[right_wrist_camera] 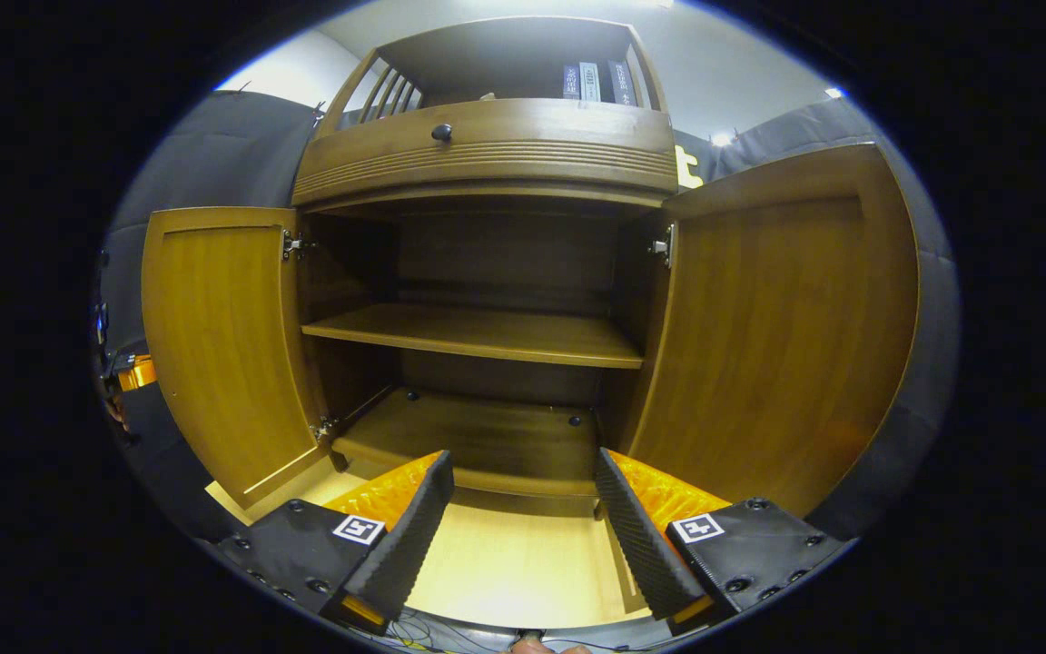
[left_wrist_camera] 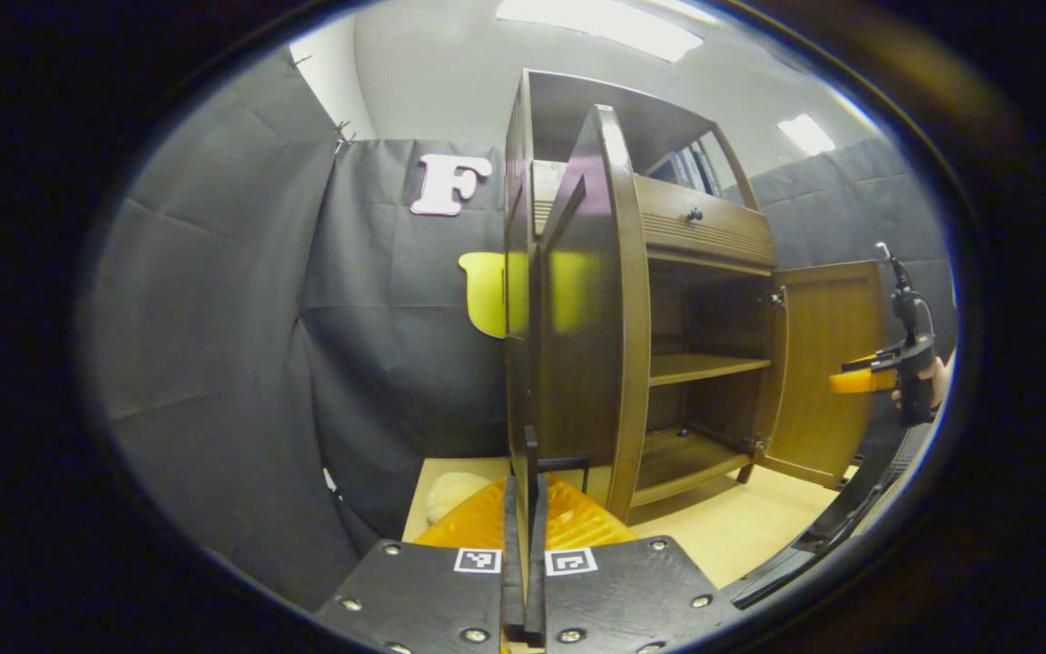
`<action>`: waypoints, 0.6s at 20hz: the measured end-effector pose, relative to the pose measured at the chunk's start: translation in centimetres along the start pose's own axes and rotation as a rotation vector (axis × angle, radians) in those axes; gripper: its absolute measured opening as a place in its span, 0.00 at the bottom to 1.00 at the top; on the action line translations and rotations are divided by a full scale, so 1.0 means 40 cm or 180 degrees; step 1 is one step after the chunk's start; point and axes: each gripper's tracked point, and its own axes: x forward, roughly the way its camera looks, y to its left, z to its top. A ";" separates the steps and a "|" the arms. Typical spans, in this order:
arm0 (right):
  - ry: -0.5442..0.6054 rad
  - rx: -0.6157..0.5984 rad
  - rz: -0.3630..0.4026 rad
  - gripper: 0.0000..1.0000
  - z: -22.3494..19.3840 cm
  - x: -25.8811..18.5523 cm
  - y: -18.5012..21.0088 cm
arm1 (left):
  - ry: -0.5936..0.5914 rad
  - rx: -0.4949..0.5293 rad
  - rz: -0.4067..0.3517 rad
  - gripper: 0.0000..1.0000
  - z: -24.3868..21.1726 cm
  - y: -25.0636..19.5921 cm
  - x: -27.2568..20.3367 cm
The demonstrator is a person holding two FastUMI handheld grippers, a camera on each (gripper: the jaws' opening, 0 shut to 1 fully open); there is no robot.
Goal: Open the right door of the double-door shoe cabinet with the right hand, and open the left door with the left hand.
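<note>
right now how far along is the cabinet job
Done: the right door stands wide open, and the right gripper is open and clear of it. In hand: the left gripper is shut on the left door, already swung wide. Left: just letting go.

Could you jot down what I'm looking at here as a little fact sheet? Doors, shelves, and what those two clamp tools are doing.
cabinet: wooden shoe cabinet with a drawer above the doors
left door: open, swung wide
right door: open, swung wide
inside: one middle shelf and a bottom board, both bare
left gripper: fingers together around the left door's edge
right gripper: fingers apart, holding nothing, facing the open cabinet
floor: pale board
task state: both doors look opened
</note>
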 end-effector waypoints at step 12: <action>-0.0150 0.0118 0.0182 0.97 0.045 -0.068 -0.052 | -0.0254 -0.0025 0.0641 0.02 0.065 0.025 -0.061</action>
